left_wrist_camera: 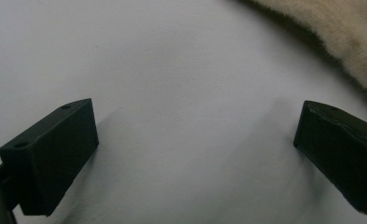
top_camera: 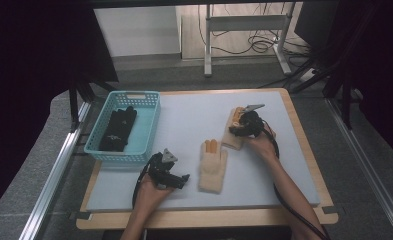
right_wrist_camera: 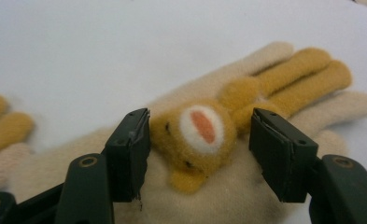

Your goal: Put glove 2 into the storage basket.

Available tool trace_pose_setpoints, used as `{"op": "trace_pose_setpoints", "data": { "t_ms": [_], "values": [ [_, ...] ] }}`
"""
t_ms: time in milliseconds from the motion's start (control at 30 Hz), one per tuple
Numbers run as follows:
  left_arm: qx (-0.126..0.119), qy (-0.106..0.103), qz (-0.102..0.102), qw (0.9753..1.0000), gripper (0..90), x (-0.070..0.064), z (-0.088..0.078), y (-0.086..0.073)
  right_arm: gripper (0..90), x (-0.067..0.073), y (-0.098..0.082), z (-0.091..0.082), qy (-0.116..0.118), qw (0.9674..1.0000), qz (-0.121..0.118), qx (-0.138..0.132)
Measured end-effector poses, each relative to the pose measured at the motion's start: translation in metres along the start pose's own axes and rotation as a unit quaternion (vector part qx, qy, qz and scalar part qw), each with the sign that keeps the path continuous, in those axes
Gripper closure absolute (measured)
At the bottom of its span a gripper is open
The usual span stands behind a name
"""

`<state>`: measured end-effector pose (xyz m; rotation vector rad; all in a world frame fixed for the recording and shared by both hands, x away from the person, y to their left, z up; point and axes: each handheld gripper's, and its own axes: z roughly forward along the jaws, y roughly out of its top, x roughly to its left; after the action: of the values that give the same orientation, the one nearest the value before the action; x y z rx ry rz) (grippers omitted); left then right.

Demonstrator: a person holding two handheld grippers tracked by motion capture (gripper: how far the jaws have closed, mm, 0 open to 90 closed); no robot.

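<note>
- Right gripper (right_wrist_camera: 200, 140) is open, jaws straddling the bear patch (right_wrist_camera: 197, 135) on the cream glove (top_camera: 235, 131) near the mat's far-right edge; grasp pending.
- Left gripper (top_camera: 170, 172) is open and empty, beside the second glove (top_camera: 212, 167) near the front edge.
- Next, probably: close, lift, carry to the basket (top_camera: 149, 131) at the far-left corner.

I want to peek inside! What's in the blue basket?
Inside the blue basket lie dark gloves, black fabric bunched along its left side. Whether anything hides under them can't be seen, since they cover that part of the bottom.
</note>
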<state>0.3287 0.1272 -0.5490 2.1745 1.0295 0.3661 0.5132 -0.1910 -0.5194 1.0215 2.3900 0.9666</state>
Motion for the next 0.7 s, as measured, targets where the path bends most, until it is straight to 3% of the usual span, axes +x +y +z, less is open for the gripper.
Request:
{"op": "trace_pose_setpoints", "data": {
  "t_ms": [67,200,367,700],
  "values": [
    [0.0,0.0,0.0,1.0,0.0,0.0,0.0,0.0,52.7,-0.001,-0.001,0.002,0.01,0.9999,0.013,0.0],
    [0.0,0.0,0.001,1.0,0.1,0.0,0.0,0.0,59.2,-0.001,0.0,-0.003,0.01,0.9998,0.016,0.0],
    [0.001,0.0,0.001,1.0,0.0,0.0,0.0,0.0,59.8,-0.005,0.005,-0.021,0.015,0.9993,0.025,-0.021],
    [0.001,0.0,0.001,1.0,0.0,0.0,0.0,0.0,59.8,0.0,0.012,-0.059,0.042,0.9977,0.013,-0.052]
  ]
}}
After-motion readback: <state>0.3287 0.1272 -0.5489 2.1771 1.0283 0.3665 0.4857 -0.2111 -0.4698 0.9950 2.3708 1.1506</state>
